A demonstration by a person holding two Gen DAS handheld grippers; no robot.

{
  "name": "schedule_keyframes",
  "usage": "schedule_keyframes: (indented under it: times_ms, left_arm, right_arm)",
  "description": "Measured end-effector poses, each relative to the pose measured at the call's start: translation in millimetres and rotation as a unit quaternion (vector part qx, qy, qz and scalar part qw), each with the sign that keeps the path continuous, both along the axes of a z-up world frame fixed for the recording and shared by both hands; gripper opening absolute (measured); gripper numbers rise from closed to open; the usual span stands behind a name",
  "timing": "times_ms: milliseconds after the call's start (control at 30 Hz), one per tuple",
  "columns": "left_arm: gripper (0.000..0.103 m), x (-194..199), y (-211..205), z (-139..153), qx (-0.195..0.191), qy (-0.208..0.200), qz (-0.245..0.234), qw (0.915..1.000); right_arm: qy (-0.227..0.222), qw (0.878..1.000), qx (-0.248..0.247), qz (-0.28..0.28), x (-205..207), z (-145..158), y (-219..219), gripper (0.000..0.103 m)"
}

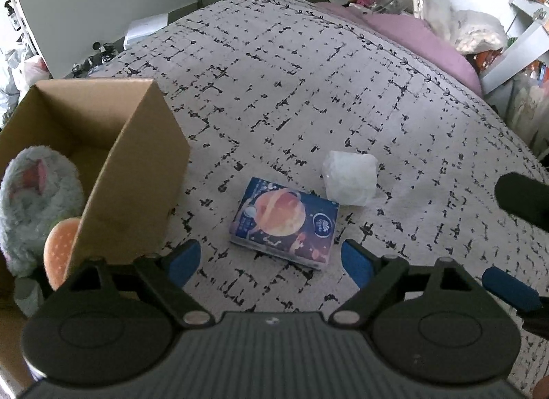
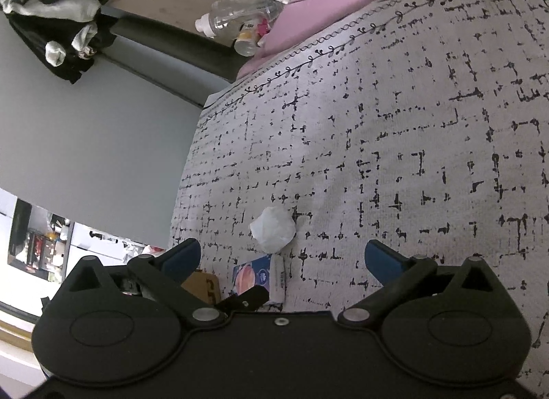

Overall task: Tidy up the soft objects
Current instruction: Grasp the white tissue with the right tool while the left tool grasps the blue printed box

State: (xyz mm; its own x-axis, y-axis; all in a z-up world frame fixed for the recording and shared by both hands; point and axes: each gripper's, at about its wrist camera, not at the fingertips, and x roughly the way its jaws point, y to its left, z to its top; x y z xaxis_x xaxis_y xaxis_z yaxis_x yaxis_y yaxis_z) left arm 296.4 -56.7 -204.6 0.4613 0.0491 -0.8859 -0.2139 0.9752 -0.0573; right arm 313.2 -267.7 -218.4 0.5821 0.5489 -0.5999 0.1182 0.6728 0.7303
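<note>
A blue tissue pack [image 1: 284, 222] with an orange planet print lies on the patterned bed cover [image 1: 308, 90]. My left gripper [image 1: 271, 261] hovers just short of it, open, with nothing between its blue pads. Just behind the pack sits a white wrapped soft bundle [image 1: 350, 177]. An open cardboard box [image 1: 92, 165] at the left holds a pale fluffy plush toy [image 1: 31, 207] and an orange burger-like cushion [image 1: 61, 251]. In the right wrist view the white bundle [image 2: 273, 233] and the tissue pack [image 2: 257, 277] lie ahead of my right gripper [image 2: 281, 261], which is open and empty.
A pink pillow [image 1: 422, 42] lies along the bed's far edge, with plastic bottles [image 2: 236, 20] and bags beside it. The other gripper's blue and black parts [image 1: 514, 289] show at the right edge of the left wrist view. Clutter surrounds the bed.
</note>
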Motion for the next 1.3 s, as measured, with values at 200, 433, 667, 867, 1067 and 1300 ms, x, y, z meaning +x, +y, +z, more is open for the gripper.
schedule_keyframes:
  times_ms: [200,433,667,867,1067,1300]
  left_arm:
    - [0.088,5.2,-1.4,-12.5,0.003,0.007,-0.001,1.0]
    - [0.088,13.1,-3.6,-23.9,0.014,0.0,-0.012,0.9998]
    - [0.074,19.5,-2.6,-31.3,0.021,-0.013,-0.015,0.9996]
    - [0.074,21.0,8.6,-21.1,-0.008,-0.031,0.012,0.9994]
    - [0.074,23.9,15.1,-11.2,-0.033,-0.044,0.033,0.998]
    - [0.074,26.5,23.5,-7.0,-0.068,-0.047,0.065,0.9945]
  right_arm:
    - [0.01,1.0,0.003,0.001,6.3,-7.0,1.3,0.103]
    - [0.015,1.0,0.001,0.006,13.1,-12.7,7.4,0.103]
    - [0.015,1.0,-0.004,0.008,23.2,-18.4,18.6,0.103]
    - [0.016,1.0,0.002,-0.005,34.2,-26.4,23.5,0.097]
    - [0.031,0.999,0.007,-0.005,44.8,-39.5,32.5,0.087]
    - [0.03,0.999,0.017,-0.009,51.6,-45.8,40.1,0.081]
